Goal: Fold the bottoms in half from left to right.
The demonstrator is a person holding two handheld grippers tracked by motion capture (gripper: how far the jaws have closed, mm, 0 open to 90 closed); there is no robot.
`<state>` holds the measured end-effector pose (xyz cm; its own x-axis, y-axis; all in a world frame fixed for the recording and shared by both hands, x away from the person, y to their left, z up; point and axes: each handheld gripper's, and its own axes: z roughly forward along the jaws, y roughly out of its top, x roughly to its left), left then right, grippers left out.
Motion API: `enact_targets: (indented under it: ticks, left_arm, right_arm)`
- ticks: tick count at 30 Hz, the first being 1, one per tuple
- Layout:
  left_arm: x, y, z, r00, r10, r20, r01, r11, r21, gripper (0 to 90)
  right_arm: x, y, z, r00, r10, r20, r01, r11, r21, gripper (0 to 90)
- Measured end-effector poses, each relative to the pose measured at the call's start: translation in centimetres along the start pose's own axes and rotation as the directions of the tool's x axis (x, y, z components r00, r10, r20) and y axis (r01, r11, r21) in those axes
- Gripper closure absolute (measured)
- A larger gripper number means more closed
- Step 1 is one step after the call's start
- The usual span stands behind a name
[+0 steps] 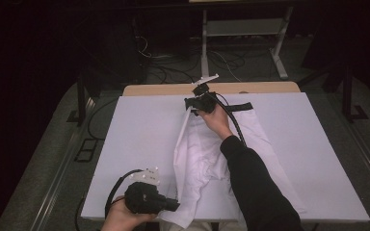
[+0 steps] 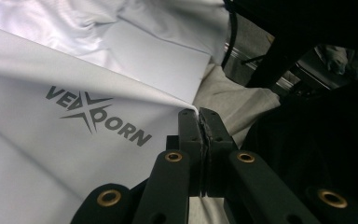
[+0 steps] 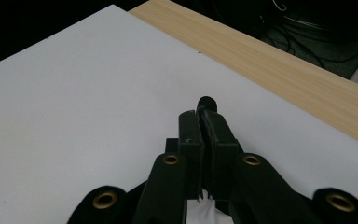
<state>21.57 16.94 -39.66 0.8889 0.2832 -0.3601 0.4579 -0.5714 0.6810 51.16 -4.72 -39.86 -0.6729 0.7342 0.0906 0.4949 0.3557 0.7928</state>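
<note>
A person works at a table covered by a flat white board (image 1: 139,139), with a strip of pale wooden tabletop (image 1: 164,89) showing along the far edge.

At the near edge, left of centre, the left hand (image 1: 120,217) holds the black left gripper (image 1: 173,205). Its jaws are pressed together on the near hem of a white fabric garment with a black waistband (image 1: 197,163). In the left gripper view the cloth is pinched at the jaw tips, and a grey printed logo (image 2: 98,115) sits on the fabric just left of them.

The garment lies crumpled along the middle of the board, running from the near edge up toward the far edge. Its left side is lifted into a taut ridge between the two grippers; its right side lies flat.

Near the far edge, at the centre, the right hand (image 1: 215,117) in a black sleeve (image 1: 255,187) holds the black right gripper (image 1: 191,107). Its jaws are clamped on the garment's far end, beside the black waistband (image 1: 238,107). In the right gripper view a sliver of white cloth shows low between the closed jaws.
</note>
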Motion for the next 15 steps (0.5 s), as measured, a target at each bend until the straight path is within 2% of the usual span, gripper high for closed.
enact_targets:
  ticks: [4, 10, 14, 15]
  left_arm:
    - [-0.6, 0.6, 0.8, 0.9993, 0.025, 0.029, -0.025, 0.9997, 0.004, 87.2]
    - [-0.9, 1.4, 1.7, 0.9974, 0.051, 0.05, -0.052, 0.9986, 0.013, 87.2]
    - [-0.8, 2.4, 2.6, 0.9951, 0.065, 0.075, -0.066, 0.9978, 0.011, 87.2]
    - [-0.8, 3.0, 3.3, 0.9931, 0.08, 0.086, -0.082, 0.9964, 0.024, 87.2]
  right_arm:
    - [-0.7, -0.1, -0.7, 1.0, 0.0, 0.007, 0.0, 1.0, 0.006, 85.3]
    - [-1.7, -0.1, -1.5, 0.9999, 0.007, 0.015, -0.007, 1.0, 0.003, 85.3]
    - [-2.7, -0.2, -2.1, 0.9995, 0.027, 0.014, -0.027, 1.0, -0.001, 85.3]
    - [-2.9, -0.3, -2.1, 0.9993, 0.035, 0.011, -0.035, 0.999, 0.0, 85.3]
